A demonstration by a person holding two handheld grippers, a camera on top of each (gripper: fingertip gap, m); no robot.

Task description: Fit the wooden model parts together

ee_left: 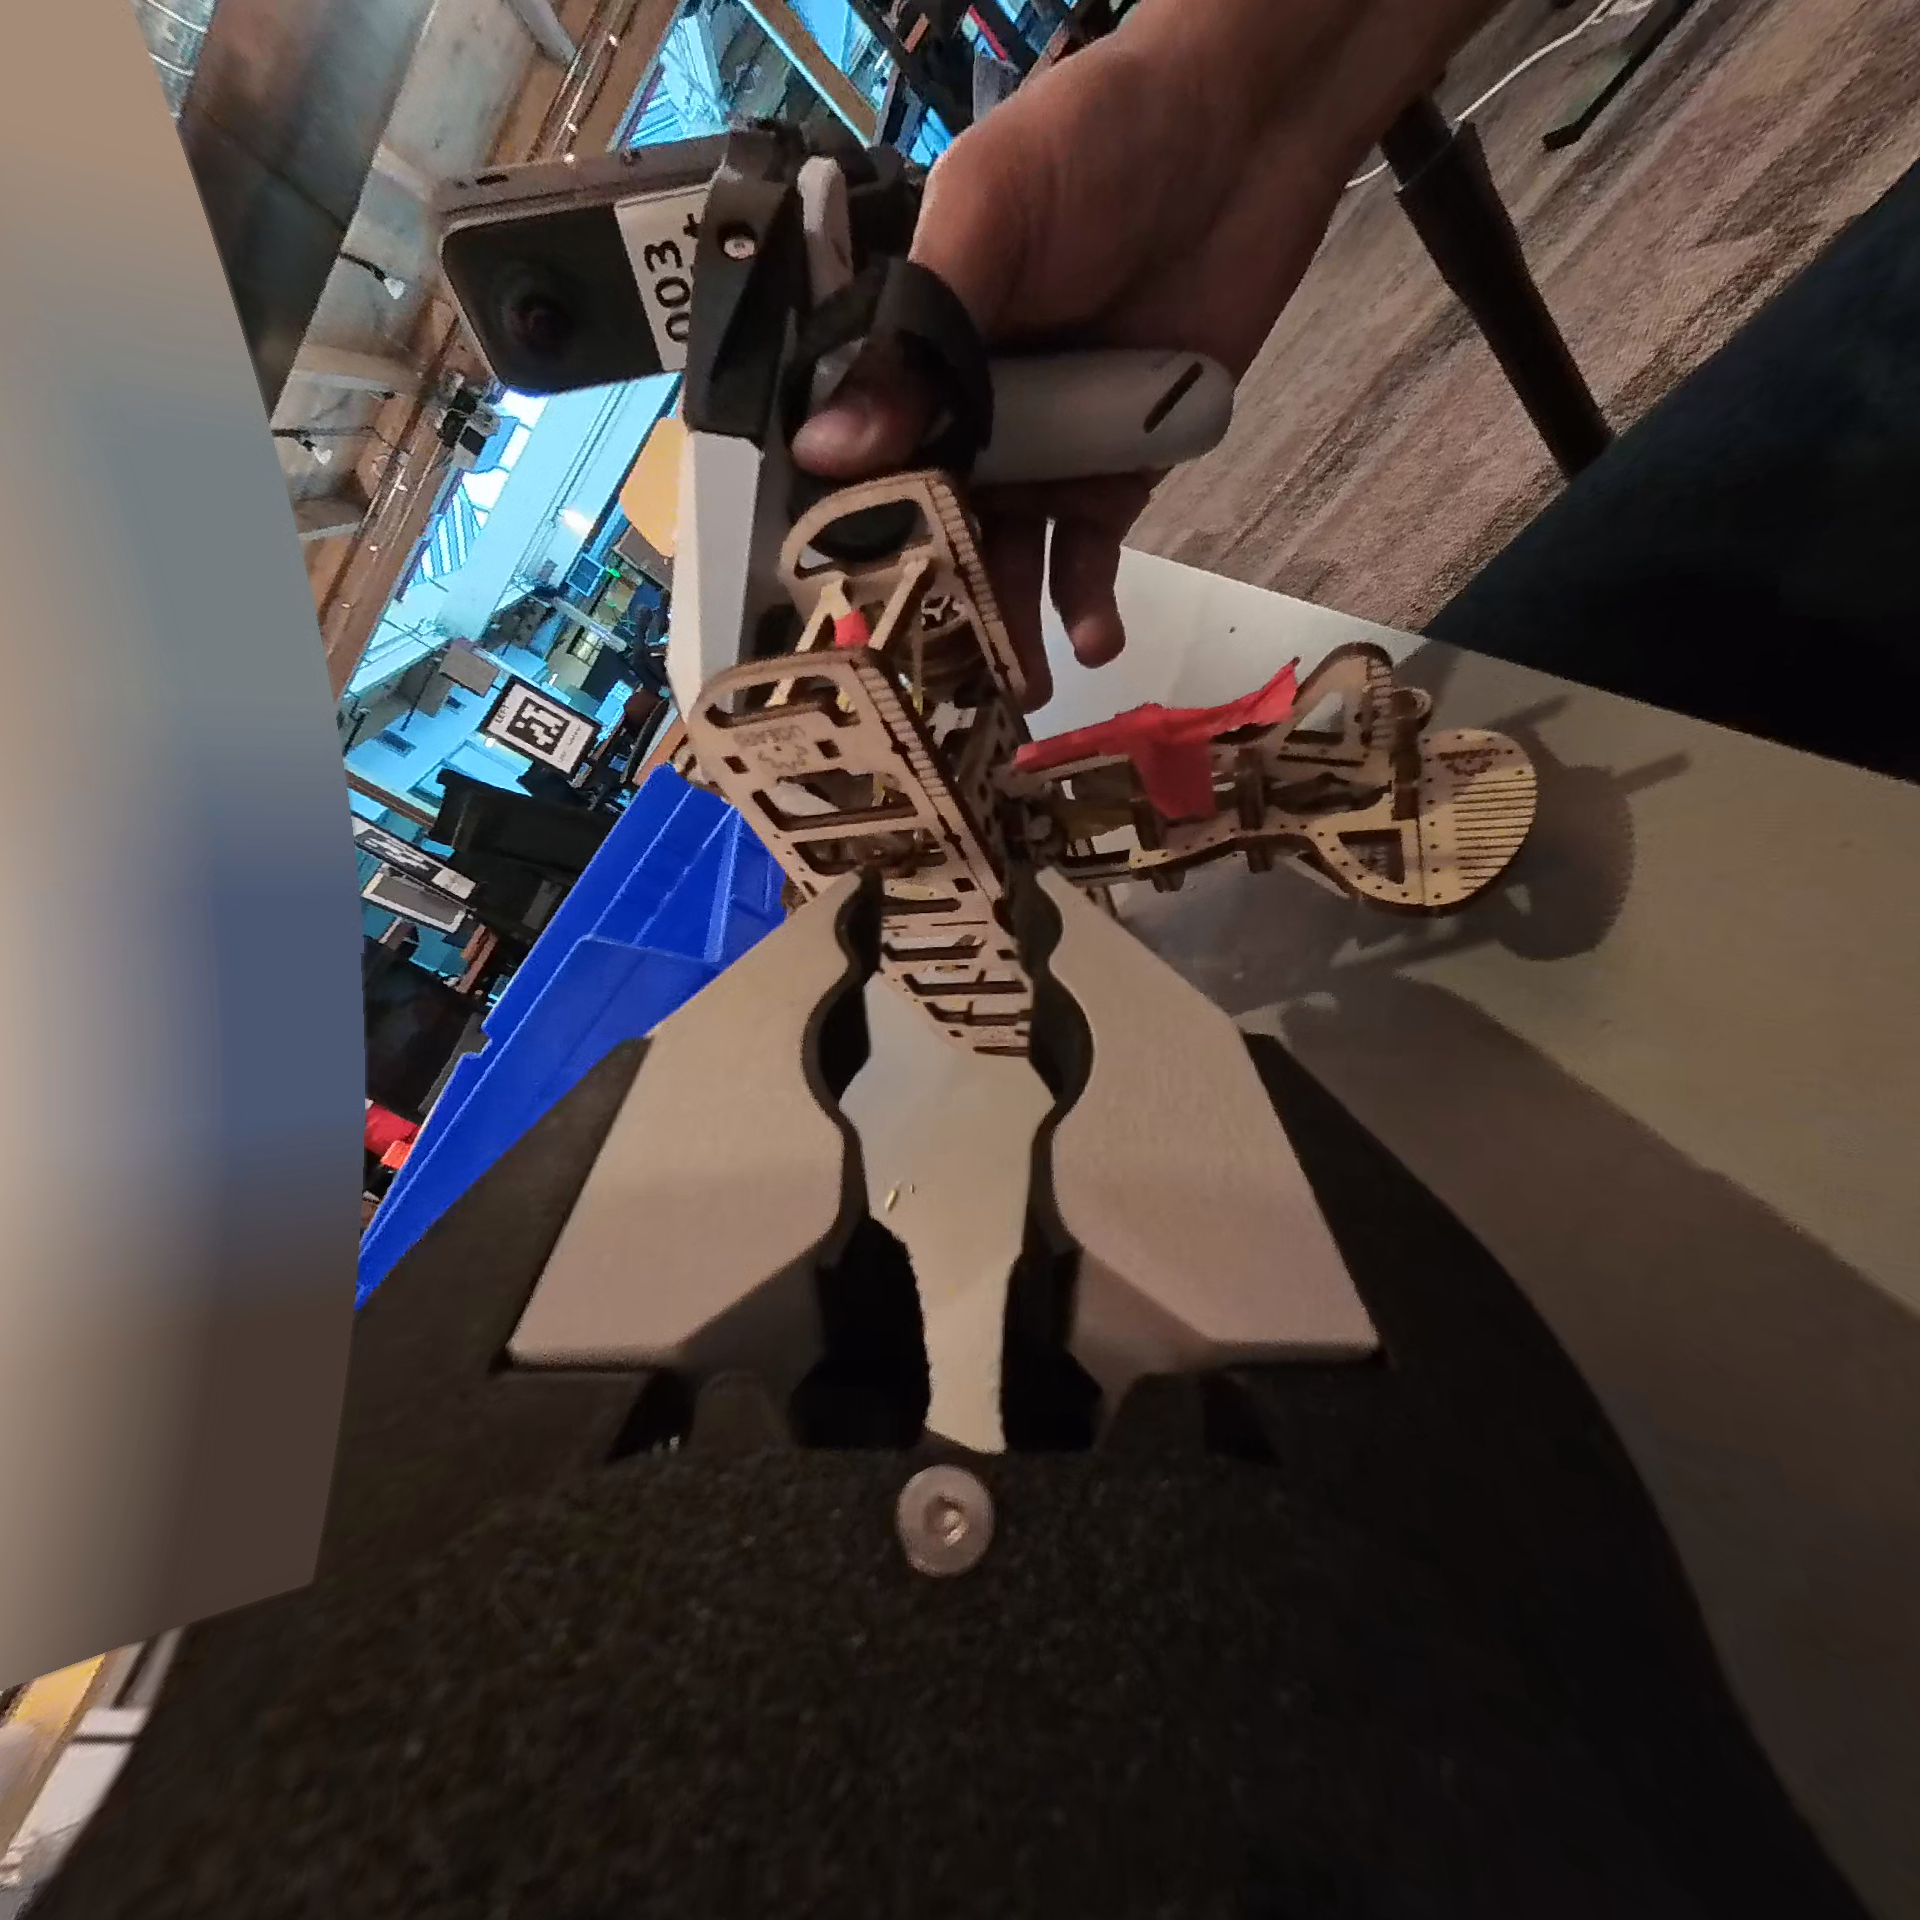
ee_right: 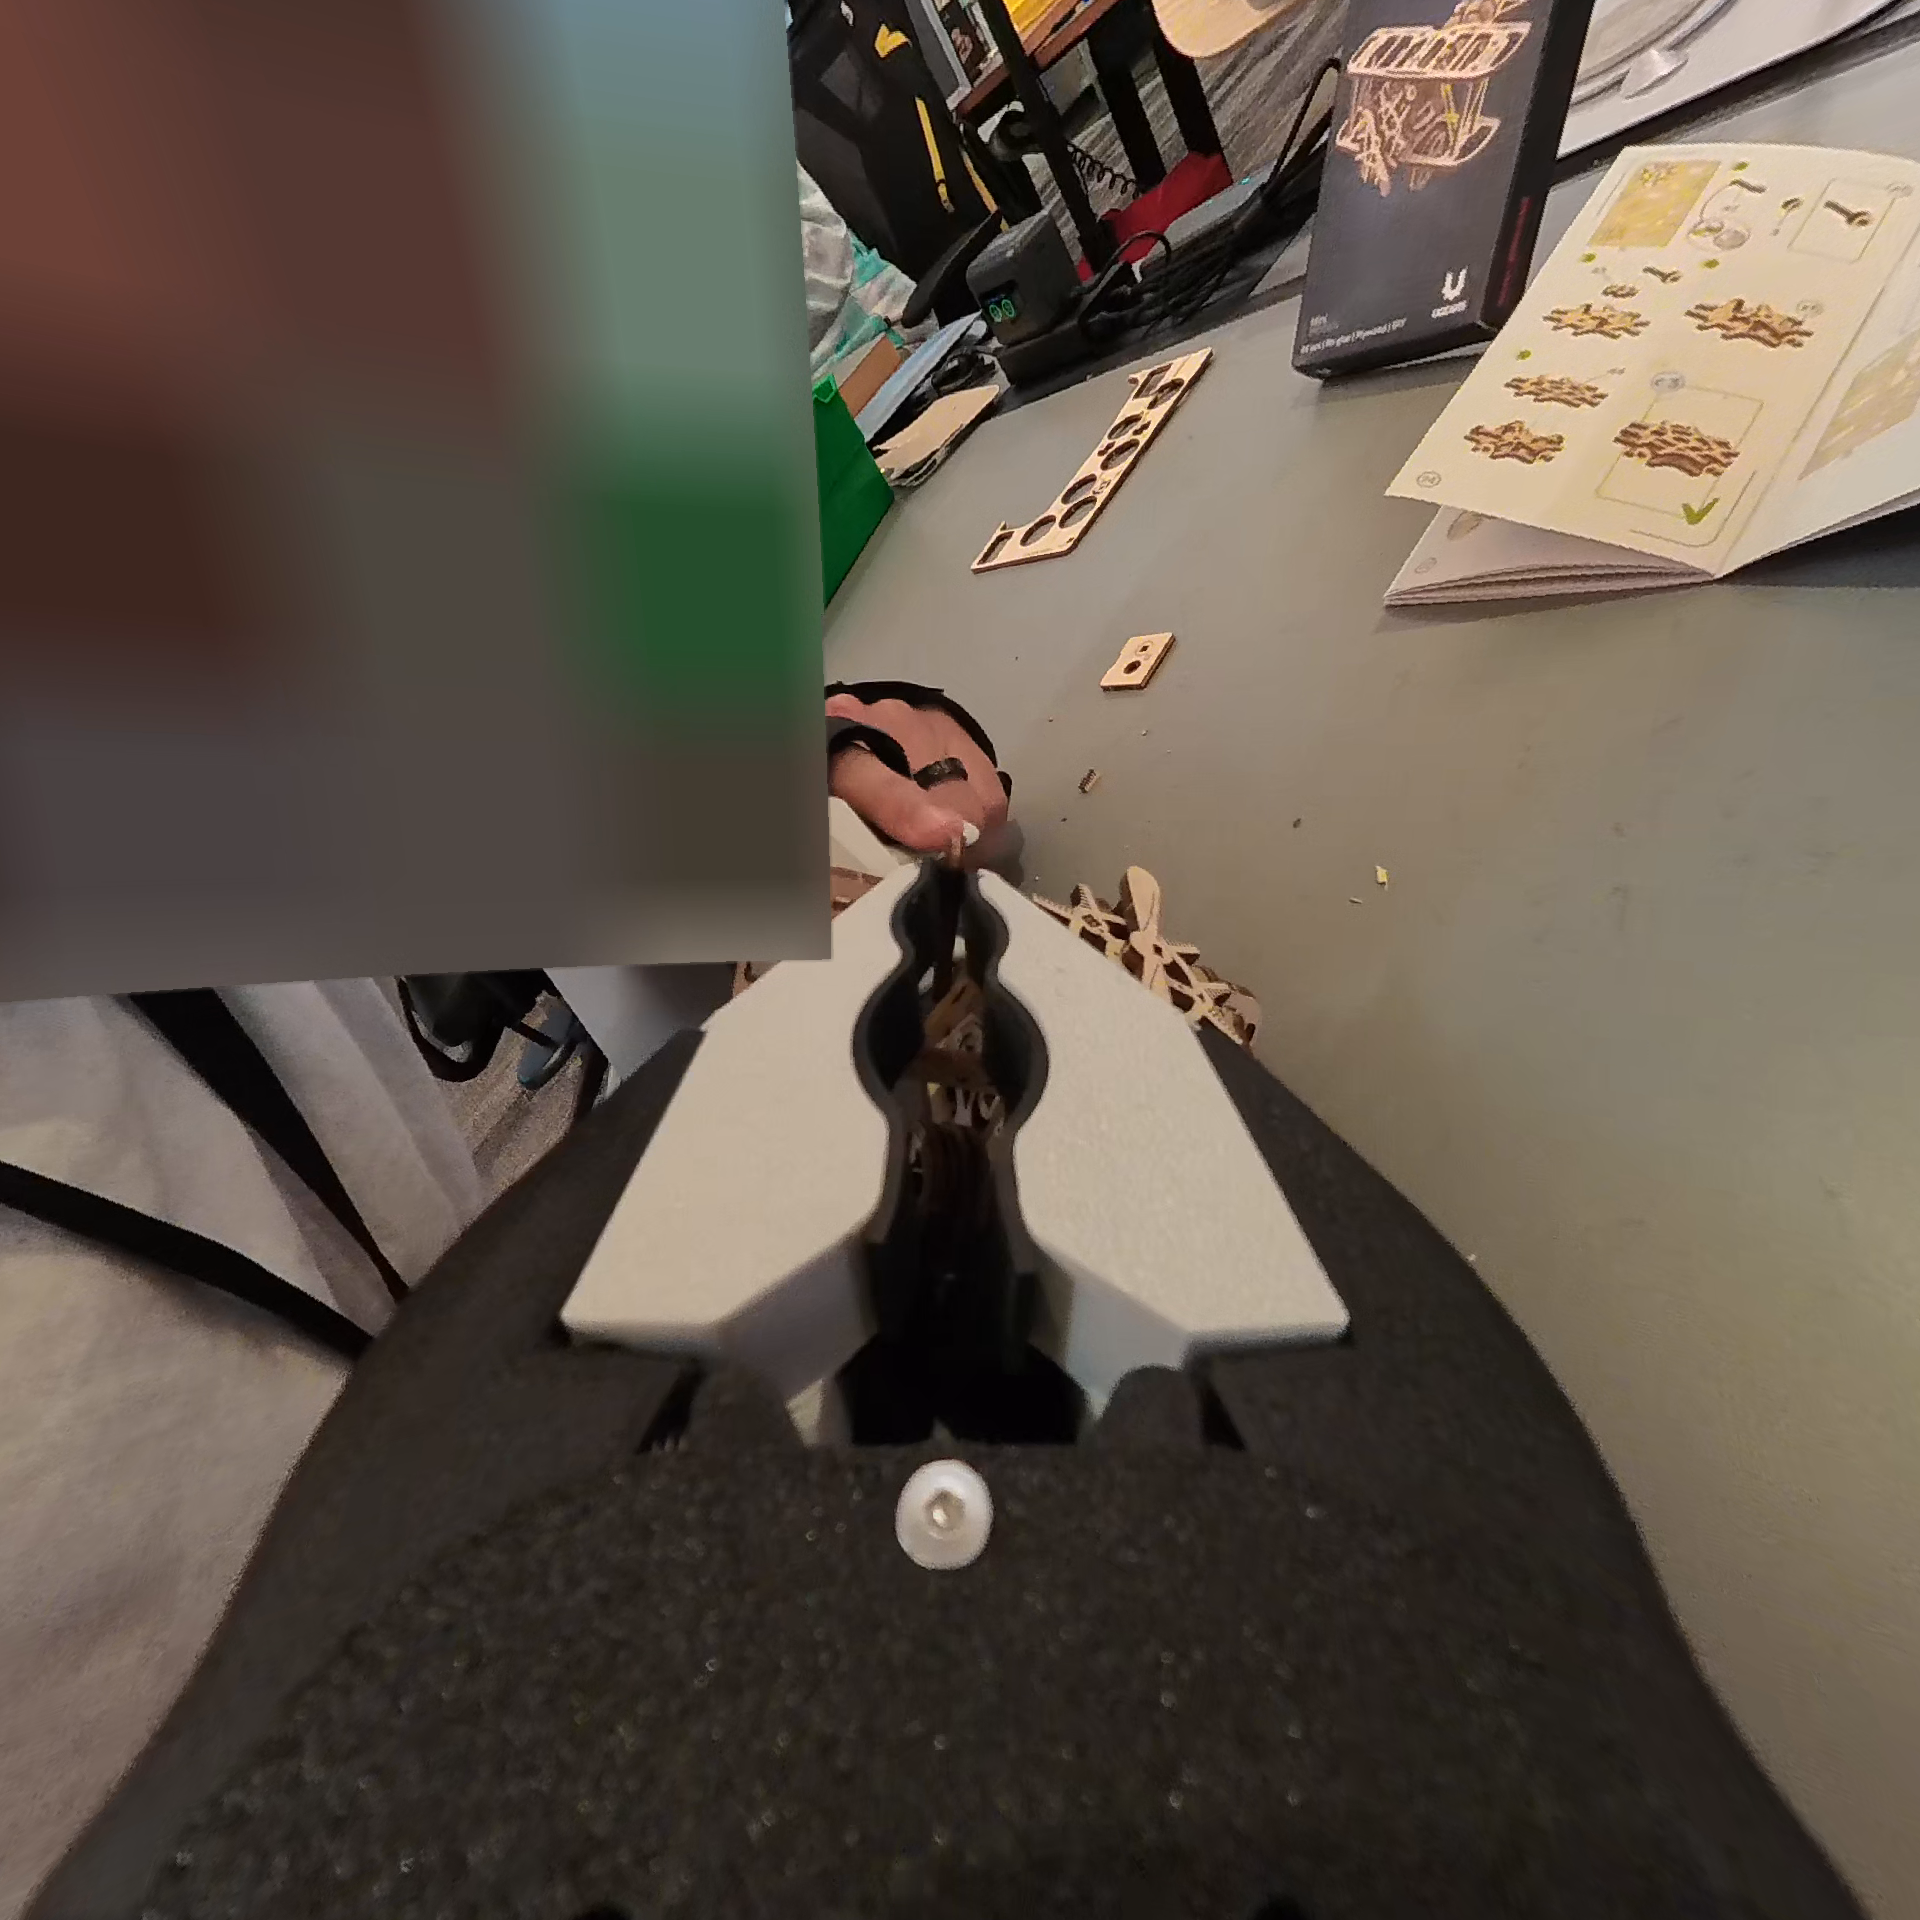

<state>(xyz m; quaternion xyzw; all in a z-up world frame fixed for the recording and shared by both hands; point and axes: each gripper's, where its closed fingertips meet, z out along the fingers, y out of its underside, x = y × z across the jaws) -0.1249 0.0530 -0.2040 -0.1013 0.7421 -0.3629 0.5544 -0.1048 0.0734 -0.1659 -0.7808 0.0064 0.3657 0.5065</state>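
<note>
A wooden model plane [ee_left: 1226, 821] with red tape on its body is held above the grey table [ee_left: 1621, 1039], tail to the right. My left gripper [ee_left: 945, 894] is shut on the lower end of its slotted wing [ee_left: 831, 779]. The right gripper comes in from above, held by a hand; its white finger [ee_left: 717, 582] lies against the far wing. In the right wrist view my right gripper [ee_right: 951, 878] is shut on the model [ee_right: 951, 1049], whose parts show between the fingers and to the right [ee_right: 1153, 956]. A hand with a ring [ee_right: 914, 779] is just beyond the tips.
A blue bin [ee_left: 582, 997] stands at the table's left. On the table [ee_right: 1507, 935] lie an open instruction booklet [ee_right: 1662, 395], a dark kit box [ee_right: 1434, 177], a punched wooden sheet [ee_right: 1101, 457], a small wooden piece [ee_right: 1138, 662] and wood crumbs. A green bin [ee_right: 847, 488] sits at the edge. There is about 5 cm between the tips of the two grippers.
</note>
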